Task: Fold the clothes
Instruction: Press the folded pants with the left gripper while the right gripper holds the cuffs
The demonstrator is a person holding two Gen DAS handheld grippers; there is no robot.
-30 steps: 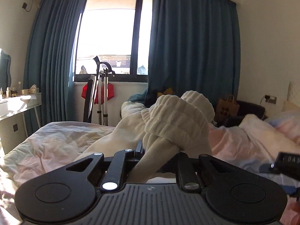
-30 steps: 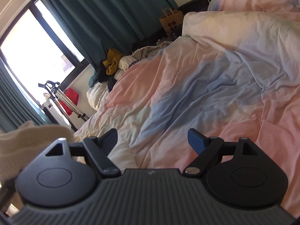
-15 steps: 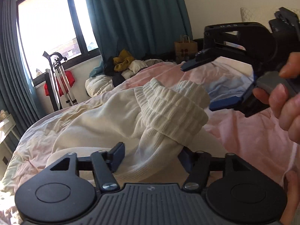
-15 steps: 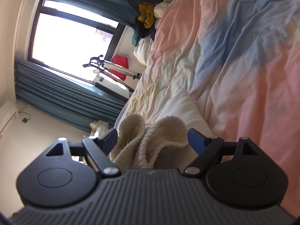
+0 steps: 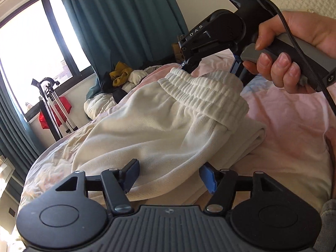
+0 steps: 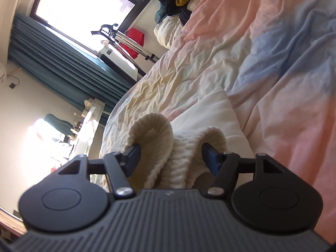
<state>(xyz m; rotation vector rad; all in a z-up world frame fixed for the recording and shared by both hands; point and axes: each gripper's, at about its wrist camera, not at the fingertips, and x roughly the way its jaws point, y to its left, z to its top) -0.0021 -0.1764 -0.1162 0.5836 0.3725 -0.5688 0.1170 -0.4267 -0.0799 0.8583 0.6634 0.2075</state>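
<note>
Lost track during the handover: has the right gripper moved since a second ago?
Yes. In the left wrist view the right gripper came in from the right edge toward the curtain, and its closing fingers now straddle the cream garment's ribbed waistband.

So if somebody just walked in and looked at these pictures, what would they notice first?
Probably the fluffy cream trousers lying in the middle of the pink and blue quilt. Right after that, the black right tool a hand holds over the ribbed waistband, its jaws closing around the bunched band. The left tool is closing around the cloth's near edge, and a bright window shines behind, on the left.
</note>
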